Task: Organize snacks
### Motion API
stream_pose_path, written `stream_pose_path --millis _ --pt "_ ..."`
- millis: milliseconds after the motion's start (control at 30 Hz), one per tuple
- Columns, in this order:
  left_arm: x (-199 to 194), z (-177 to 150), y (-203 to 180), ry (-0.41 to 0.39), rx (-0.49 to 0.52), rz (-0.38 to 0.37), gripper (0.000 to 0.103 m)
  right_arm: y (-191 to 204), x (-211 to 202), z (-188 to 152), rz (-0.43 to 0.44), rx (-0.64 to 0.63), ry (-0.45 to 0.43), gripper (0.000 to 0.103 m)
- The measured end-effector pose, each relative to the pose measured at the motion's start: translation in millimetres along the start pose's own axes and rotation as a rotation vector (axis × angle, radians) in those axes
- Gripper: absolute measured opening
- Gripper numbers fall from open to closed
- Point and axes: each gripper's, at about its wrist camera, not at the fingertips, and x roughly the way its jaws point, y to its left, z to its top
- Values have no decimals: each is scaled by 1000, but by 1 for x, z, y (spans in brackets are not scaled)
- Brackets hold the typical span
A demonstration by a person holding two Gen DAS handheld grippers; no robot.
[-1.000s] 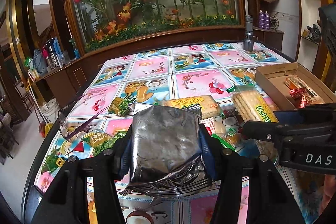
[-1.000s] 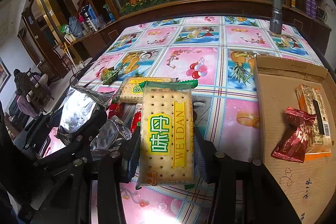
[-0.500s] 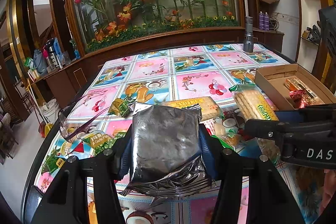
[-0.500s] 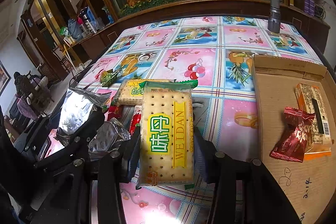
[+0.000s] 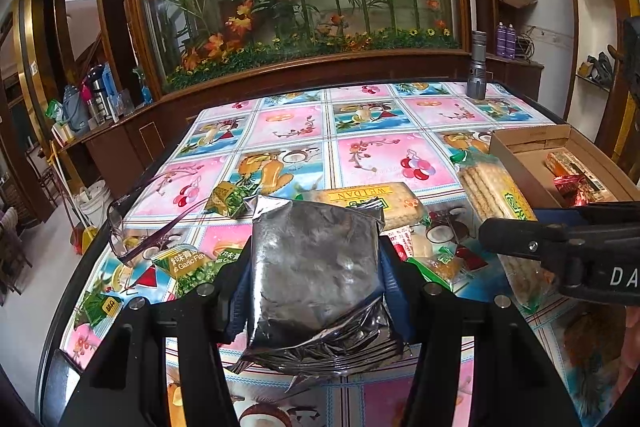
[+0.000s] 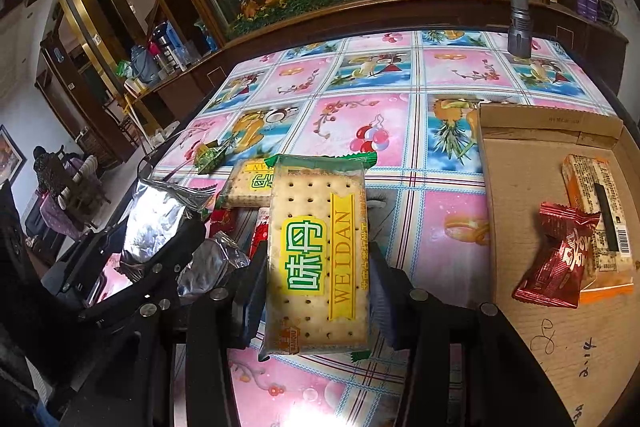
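The shiny silver foil snack packet [image 5: 316, 263] sits between the left gripper [image 5: 316, 291] pads; the clear-wrapped cracker pack with yellow label [image 6: 318, 255] sits between the right gripper [image 6: 316, 291] pads, to its right. Behind both, a second cracker pack [image 6: 250, 189] lies on the flower-patterned tablecloth [image 6: 360, 83]. Further right, the shallow brown cardboard box [image 6: 548, 125] holds a red crinkled wrapper [image 6: 554, 259] overlapping an orange-edged bar [image 6: 600, 215]

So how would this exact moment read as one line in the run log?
left fingers: shut on silver foil packet | right fingers: shut on Weidan cracker pack | cardboard box: two snacks inside
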Motion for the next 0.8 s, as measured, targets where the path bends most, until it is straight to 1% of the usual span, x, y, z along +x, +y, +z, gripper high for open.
stream_pose_path --millis 133,300,467,800 --pt "-1 0 1 -9 -3 2 55 0 -1 0 -3 2 -8 50" --pt "4 -2 3 24 -15 -7 55 -4 -1 1 -8 21 -12 50" --pt "4 -2 7 31 -37 -11 55 -8 -1 2 -14 32 -14 50" --pt "5 -1 8 60 -65 -82 55 -10 -1 3 0 46 -7 50"
